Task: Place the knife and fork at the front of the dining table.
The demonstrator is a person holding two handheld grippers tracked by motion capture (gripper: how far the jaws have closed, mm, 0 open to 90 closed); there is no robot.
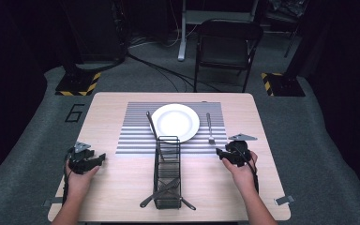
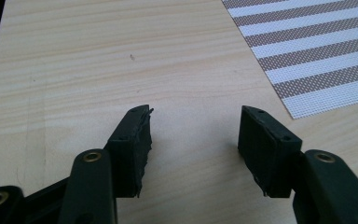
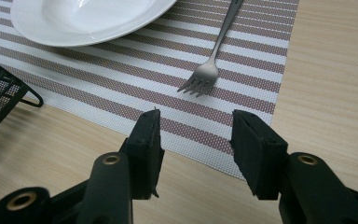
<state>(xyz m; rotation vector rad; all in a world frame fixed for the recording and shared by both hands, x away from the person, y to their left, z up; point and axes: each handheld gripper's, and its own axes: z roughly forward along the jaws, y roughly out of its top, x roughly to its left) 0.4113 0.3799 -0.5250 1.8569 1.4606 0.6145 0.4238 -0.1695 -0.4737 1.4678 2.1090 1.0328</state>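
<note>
Black jaws of the right gripper [image 3: 193, 151] are held half-spread and empty, just short of the fork [image 3: 209, 60].

Tines are seen pointing back at the jaws, the fork lying flat on the striped placemat [image 3: 121, 88] just beside the white plate [image 3: 84, 21], with the wire caddy [image 1: 167, 171] off to the side. On the bare wooden surface [image 2: 98, 56], the left gripper [image 2: 193, 149] is kept well apart, its jaws moderately spread with nothing between them. Trouble is easily pictured: a thin, flat fork could be skidded along the mat or pushed against the plate if the jaws are closed too high, or the mat's edge could be pinched and dragged.
</note>
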